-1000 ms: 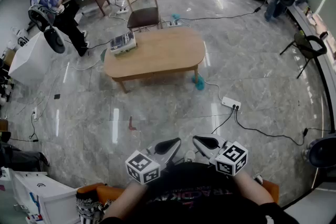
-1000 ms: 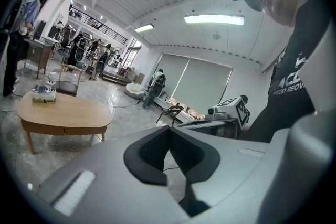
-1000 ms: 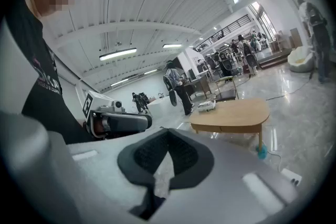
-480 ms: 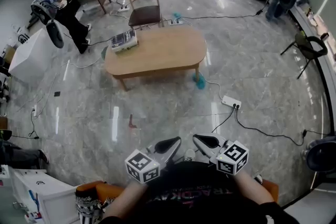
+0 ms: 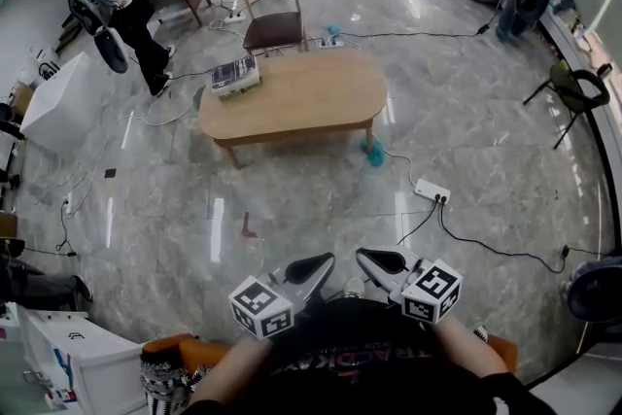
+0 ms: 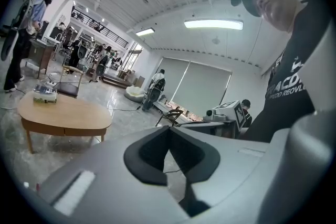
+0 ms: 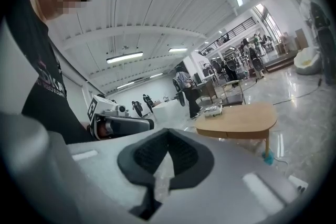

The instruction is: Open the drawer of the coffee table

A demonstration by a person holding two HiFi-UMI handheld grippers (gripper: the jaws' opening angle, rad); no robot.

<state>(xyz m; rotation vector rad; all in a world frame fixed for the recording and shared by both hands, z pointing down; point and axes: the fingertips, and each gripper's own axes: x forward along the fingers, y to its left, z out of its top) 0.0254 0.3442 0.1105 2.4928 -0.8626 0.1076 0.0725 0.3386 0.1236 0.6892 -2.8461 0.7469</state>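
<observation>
— Marble floor (image 5: pixel 292 199) separates you from the counter (image 5: pixel 301 92), well ahead of both grippers.
— And your left gripper (image 5: pixel 328 259) and right gripper (image 5: pixel 361 255) sit closed, empty: its drawer is likely too far to grab yet.

Low in the head view, just below centre, the left gripper (image 5: pixel 313 267) and right gripper (image 5: pixel 377 261) sit side by side. Both have their jaws closed and empty, tips angled toward each other, on bent forearms (image 5: pixel 233 372).
</observation>
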